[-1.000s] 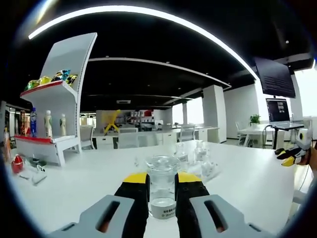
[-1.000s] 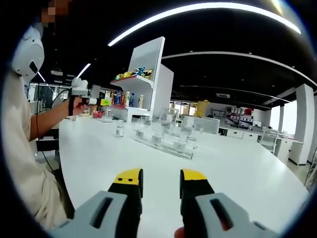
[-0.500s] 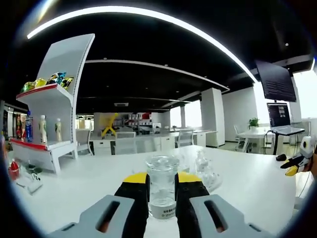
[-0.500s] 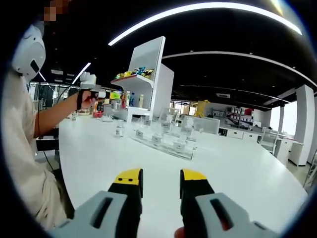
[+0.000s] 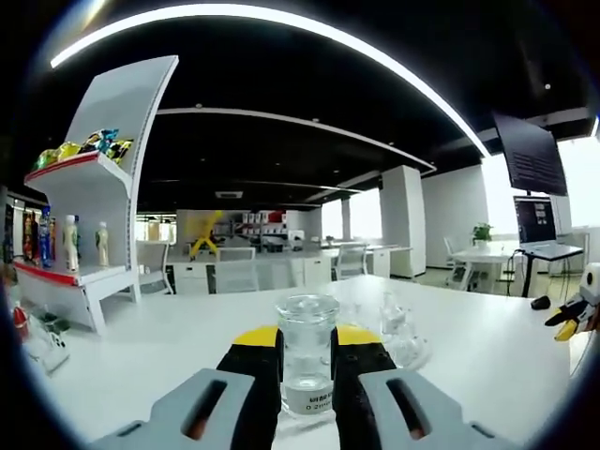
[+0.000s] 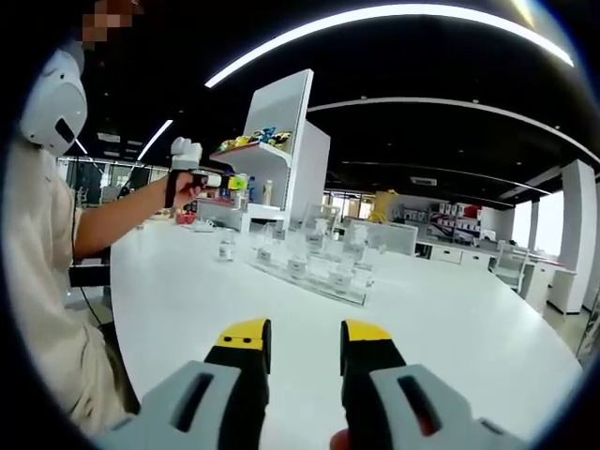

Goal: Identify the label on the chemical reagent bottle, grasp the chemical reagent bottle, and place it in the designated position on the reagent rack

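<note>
While the left tool clamps the clear reagent bottle above the tabletop, the right tool is open, unloaded.

Both views low over the shared white table; opposite headings

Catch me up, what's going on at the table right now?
A person is working with a gripper in each hand. The left gripper is shut on a small clear glass bottle with a white label and holds it up above the white table. In the right gripper view it is raised near the white shelf unit. The right gripper is open and holds nothing, low over the table. The clear rack with several similar bottles stands farther along the table; the held bottle is not on it yet.
</note>
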Tool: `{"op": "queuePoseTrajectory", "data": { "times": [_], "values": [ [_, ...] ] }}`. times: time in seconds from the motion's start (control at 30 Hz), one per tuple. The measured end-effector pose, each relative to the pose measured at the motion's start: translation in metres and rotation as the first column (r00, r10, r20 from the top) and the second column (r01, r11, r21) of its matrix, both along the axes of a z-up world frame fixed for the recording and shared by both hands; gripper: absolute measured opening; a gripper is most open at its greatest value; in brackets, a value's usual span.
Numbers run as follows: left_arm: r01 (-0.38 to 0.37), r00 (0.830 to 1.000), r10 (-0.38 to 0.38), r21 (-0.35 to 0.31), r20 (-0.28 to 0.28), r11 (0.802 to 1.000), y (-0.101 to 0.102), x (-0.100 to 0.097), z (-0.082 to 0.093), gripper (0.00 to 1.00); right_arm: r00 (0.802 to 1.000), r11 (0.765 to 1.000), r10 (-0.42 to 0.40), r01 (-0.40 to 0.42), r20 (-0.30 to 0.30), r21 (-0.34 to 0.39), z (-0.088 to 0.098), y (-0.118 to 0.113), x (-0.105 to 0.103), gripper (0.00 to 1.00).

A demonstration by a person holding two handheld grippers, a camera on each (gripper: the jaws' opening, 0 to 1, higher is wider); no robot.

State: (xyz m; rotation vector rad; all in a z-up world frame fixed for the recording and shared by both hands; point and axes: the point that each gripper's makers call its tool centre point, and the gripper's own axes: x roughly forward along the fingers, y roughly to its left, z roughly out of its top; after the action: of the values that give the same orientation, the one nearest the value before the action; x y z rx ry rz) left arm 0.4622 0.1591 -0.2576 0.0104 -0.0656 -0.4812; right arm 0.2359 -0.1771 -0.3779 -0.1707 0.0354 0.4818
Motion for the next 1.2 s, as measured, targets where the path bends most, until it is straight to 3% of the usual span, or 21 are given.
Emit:
{"op": "queuePoseTrajectory", "data": {
  "times": [0.83, 1.2],
  "values": [
    [-0.005, 1.000, 0.005, 0.016, -0.009, 1.000, -0.020, 0.043, -0.001, 0.19, 0.999, 1.000, 0.009, -0.009, -0.040, 0.000, -0.012, 0.003, 0.008, 0.29],
    [-0.011, 1.000, 0.011, 0.020, 0.001, 1.000, -0.028, 0.066, 0.007, 0.19, 0.999, 1.000, -0.001, 0.001, -0.040, -0.014, -0.006, -0.001, 0.009, 0.29]
  ]
}}
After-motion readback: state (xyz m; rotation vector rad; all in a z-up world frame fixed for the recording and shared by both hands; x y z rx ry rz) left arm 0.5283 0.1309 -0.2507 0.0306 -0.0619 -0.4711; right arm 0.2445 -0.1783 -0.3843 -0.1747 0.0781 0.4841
